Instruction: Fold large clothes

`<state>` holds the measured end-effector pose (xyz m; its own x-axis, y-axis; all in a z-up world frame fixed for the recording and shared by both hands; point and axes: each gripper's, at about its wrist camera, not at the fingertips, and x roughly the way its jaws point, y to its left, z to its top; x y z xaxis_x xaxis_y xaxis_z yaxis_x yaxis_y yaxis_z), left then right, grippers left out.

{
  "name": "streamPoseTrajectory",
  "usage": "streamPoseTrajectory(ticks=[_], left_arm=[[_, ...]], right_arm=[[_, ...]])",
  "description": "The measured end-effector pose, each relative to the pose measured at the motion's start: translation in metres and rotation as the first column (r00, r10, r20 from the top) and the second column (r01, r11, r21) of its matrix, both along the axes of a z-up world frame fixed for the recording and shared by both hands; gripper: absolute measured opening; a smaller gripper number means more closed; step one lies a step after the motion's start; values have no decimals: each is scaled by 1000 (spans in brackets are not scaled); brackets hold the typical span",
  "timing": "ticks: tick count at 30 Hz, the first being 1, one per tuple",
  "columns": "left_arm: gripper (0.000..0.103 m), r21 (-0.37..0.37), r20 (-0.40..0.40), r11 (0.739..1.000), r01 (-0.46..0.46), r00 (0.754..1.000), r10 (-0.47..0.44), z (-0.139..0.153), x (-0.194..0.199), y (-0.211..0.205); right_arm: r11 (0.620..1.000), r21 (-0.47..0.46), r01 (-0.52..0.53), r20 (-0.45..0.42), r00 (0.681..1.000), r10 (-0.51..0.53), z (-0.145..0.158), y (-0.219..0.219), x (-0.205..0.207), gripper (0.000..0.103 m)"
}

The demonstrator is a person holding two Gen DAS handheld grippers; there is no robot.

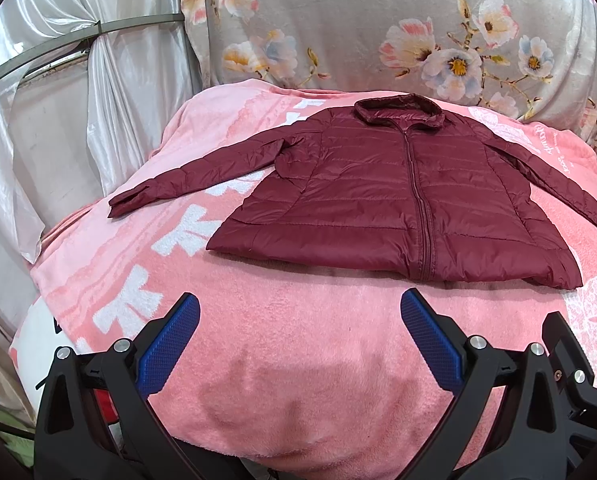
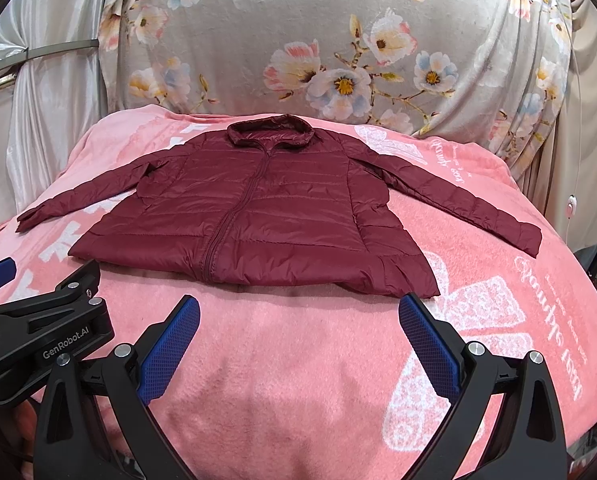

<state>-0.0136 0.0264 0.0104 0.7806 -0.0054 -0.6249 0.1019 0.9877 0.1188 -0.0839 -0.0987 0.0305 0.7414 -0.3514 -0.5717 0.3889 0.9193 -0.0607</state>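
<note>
Jacket [image 2: 254, 216] lies flat, zipped, front up, at the middle of the pink blanket [image 2: 298, 360], collar toward the far edge, both sleeves spread out; likely laid ready for a first fold. Left gripper [image 1: 299, 310] and right gripper [image 2: 298, 311] hover near the hem, jaws wide apart, holding nothing. Left gripper's body reads "GenRobot.AI"; blanket script unreadable.

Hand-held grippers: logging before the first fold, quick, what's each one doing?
Left hand-held gripper: open, holding nothing, short of the jacket.
Right hand-held gripper: open, holding nothing.
</note>
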Motion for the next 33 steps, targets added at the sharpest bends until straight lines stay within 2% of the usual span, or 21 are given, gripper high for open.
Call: streamPoseTrajectory(ticks=[18, 26, 30, 33], left_arm=[[98, 3, -7, 1000, 0, 1000, 0, -5, 0, 2], [98, 16, -28, 1000, 5, 1000, -5, -14, 7, -8], [98, -5, -63, 1000, 9, 998, -9, -13, 22, -13], [98, -23, -89, 1000, -3, 996, 1, -15, 35, -13]], right_arm=[[1000, 3, 0, -6, 1000, 0, 0, 0, 2, 98], [1000, 23, -4, -20, 1000, 5, -11, -6, 6, 98], [999, 48, 20, -26, 999, -18, -14, -29, 17, 98], [990, 127, 65, -21, 998, -63, -17, -65, 22, 98]])
